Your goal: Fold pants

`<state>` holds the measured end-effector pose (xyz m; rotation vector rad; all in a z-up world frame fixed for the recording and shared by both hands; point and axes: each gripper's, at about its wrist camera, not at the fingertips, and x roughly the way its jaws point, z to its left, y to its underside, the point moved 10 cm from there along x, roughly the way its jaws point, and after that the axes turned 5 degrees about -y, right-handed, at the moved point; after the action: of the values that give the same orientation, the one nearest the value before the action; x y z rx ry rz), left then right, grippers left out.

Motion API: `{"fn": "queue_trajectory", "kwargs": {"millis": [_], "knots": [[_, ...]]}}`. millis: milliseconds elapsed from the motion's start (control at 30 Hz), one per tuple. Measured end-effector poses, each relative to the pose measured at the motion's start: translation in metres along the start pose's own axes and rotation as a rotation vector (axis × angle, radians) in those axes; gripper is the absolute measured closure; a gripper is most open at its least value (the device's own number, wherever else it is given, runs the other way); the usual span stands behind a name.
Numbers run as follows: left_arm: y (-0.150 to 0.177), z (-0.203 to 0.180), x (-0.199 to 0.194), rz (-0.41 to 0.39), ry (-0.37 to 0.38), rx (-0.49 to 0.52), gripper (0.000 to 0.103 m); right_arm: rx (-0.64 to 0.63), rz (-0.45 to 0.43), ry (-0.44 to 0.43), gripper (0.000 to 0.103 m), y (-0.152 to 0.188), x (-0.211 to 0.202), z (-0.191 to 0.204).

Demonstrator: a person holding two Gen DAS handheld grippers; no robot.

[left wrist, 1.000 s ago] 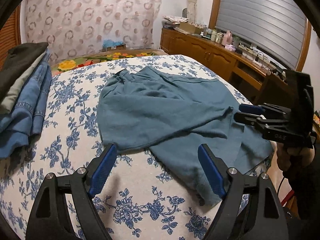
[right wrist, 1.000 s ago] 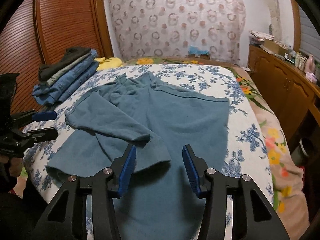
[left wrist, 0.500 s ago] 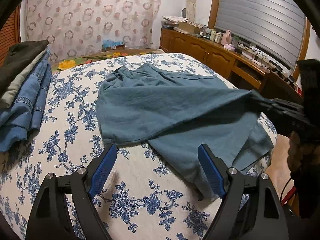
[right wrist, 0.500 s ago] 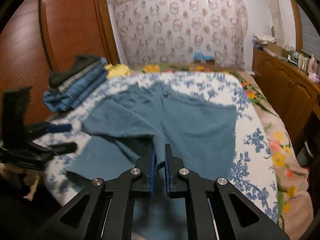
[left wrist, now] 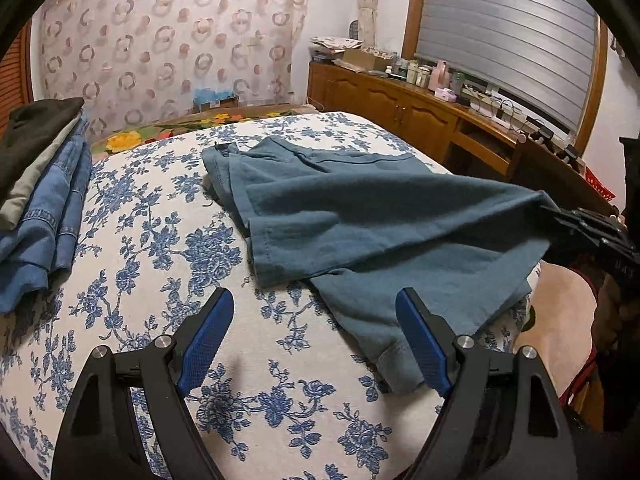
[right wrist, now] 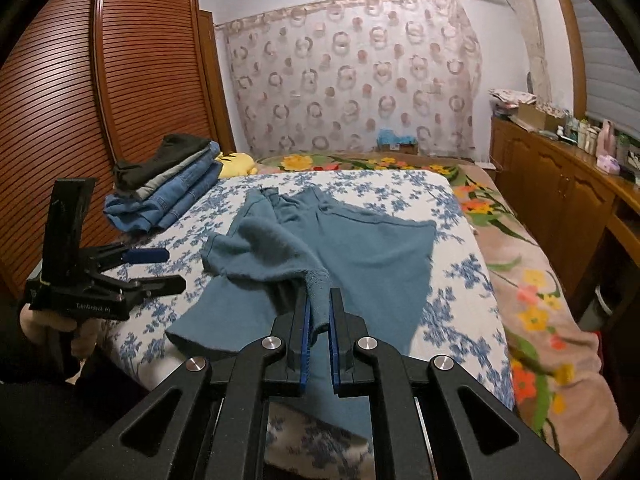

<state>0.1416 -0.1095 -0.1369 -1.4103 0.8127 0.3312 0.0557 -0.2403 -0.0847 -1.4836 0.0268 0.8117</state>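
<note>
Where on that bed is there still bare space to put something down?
Bare floral sheet lies between the teal pants and the stack of folded clothes, and in front of the left gripper. The side near the right gripper is crowded with lifted cloth.

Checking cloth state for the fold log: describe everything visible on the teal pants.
The teal pants look like soft, matte knit, lying on the floral bedspread, waist toward the curtain. One leg is doubled over the other, and its ribbed cuff is pinched and lifted by the shut right tongs. The lower leg's cuff hangs over the near bed edge. The open left tongs touch nothing.
</note>
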Motion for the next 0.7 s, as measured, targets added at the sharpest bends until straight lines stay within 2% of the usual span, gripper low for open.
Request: {"fn": "queue_trajectory", "kwargs": {"millis": [233,467,700], "knots": [[0.001,-0.007,0.004,0.009,0.008,0.011,0.019,0.015,0.028,0.019,0.095,0.004,-0.004,0.0],[0.009,-0.013,0.013,0.038,0.019,0.027,0.019,0.068,0.124,0.051,0.095,0.036,0.008,-0.015],[0.018,-0.013,0.024,0.073,0.014,0.031,0.019,0.091,0.133,0.05,0.095,0.035,0.004,-0.015]]}}
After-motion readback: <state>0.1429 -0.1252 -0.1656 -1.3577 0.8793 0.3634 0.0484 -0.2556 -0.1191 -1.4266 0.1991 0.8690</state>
